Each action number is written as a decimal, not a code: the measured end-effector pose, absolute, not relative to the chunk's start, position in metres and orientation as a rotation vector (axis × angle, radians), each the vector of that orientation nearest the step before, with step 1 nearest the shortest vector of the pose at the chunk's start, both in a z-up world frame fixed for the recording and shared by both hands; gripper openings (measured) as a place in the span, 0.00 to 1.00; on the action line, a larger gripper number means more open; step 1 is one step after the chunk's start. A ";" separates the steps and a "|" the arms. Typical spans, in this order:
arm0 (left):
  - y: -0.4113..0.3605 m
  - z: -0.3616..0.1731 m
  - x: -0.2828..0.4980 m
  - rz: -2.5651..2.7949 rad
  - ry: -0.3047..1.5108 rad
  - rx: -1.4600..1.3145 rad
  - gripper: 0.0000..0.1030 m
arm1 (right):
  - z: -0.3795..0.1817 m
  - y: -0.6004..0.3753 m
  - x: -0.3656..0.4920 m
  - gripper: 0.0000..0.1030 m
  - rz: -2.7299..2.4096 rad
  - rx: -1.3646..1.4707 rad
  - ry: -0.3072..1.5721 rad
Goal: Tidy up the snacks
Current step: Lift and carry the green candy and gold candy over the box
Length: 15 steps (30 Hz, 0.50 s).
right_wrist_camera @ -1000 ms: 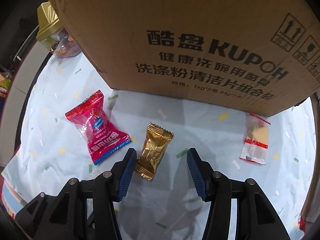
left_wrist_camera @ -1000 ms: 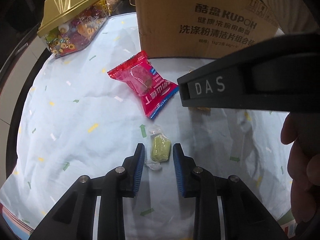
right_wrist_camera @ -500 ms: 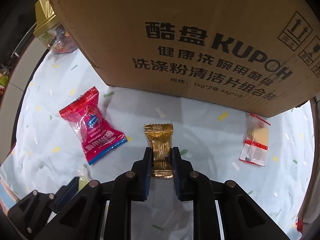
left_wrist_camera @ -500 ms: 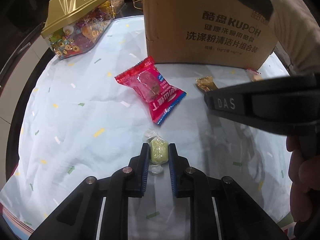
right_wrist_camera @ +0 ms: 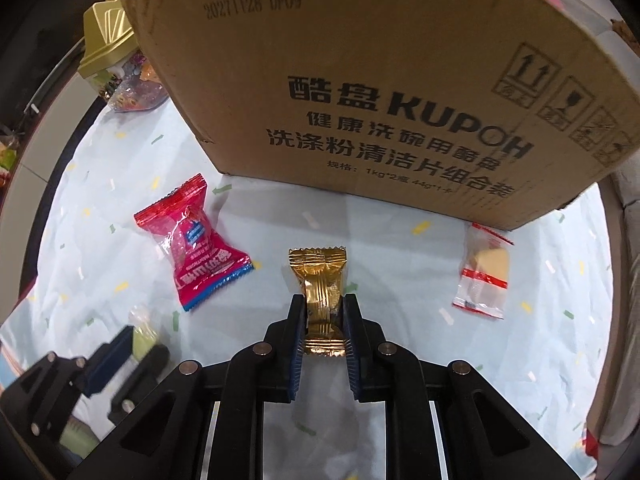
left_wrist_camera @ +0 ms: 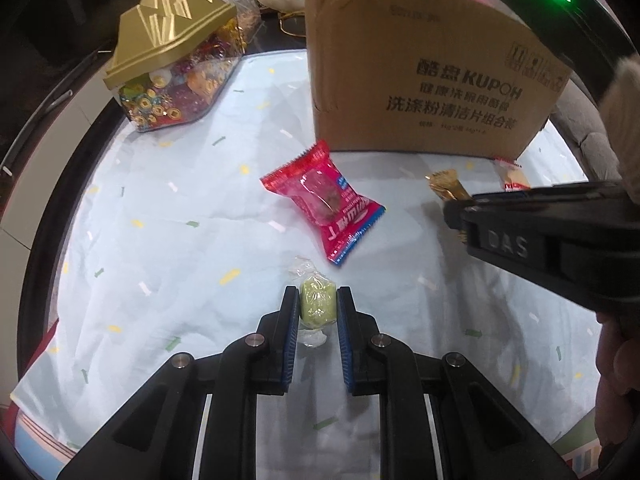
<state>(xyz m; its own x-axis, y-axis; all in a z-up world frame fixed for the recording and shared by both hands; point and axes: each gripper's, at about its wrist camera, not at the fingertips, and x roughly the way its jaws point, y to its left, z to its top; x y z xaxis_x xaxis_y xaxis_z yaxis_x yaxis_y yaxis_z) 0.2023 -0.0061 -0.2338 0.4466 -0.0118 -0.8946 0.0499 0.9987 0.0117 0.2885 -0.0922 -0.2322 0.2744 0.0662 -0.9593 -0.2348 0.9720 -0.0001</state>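
Note:
My left gripper (left_wrist_camera: pixel 318 304) is shut on a green candy in a clear wrapper (left_wrist_camera: pixel 317 305), held just above the cloth; it also shows in the right wrist view (right_wrist_camera: pixel 144 336). My right gripper (right_wrist_camera: pixel 323 312) is shut on a gold-wrapped snack (right_wrist_camera: pixel 322 284), which also shows in the left wrist view (left_wrist_camera: pixel 448 186). A red snack packet (left_wrist_camera: pixel 324 200) (right_wrist_camera: pixel 192 240) lies on the cloth between them. A clear packet with a yellow biscuit (right_wrist_camera: pixel 484 272) (left_wrist_camera: pixel 514 174) lies at the right by the box.
A large cardboard box (left_wrist_camera: pixel 424 80) (right_wrist_camera: pixel 380 92) stands at the back of the white confetti-print cloth (left_wrist_camera: pixel 160 220). A gold-lidded clear candy container (left_wrist_camera: pixel 172 64) (right_wrist_camera: pixel 116 68) sits at the back left. The table edge curves along the left.
Both grippers closed: the left on the green candy, the right on the gold snack. Both have since lifted and drawn back a little, so the box looks farther away.

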 end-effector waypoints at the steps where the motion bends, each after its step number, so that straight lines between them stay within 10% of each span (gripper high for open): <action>1: -0.005 -0.231 0.201 -0.035 1.103 0.037 0.19 | -0.230 -0.093 0.287 0.18 0.203 -0.154 1.275; 15: -0.002 -0.195 0.188 -0.027 1.042 0.028 0.19 | -0.186 -0.105 0.263 0.18 0.200 -0.160 1.204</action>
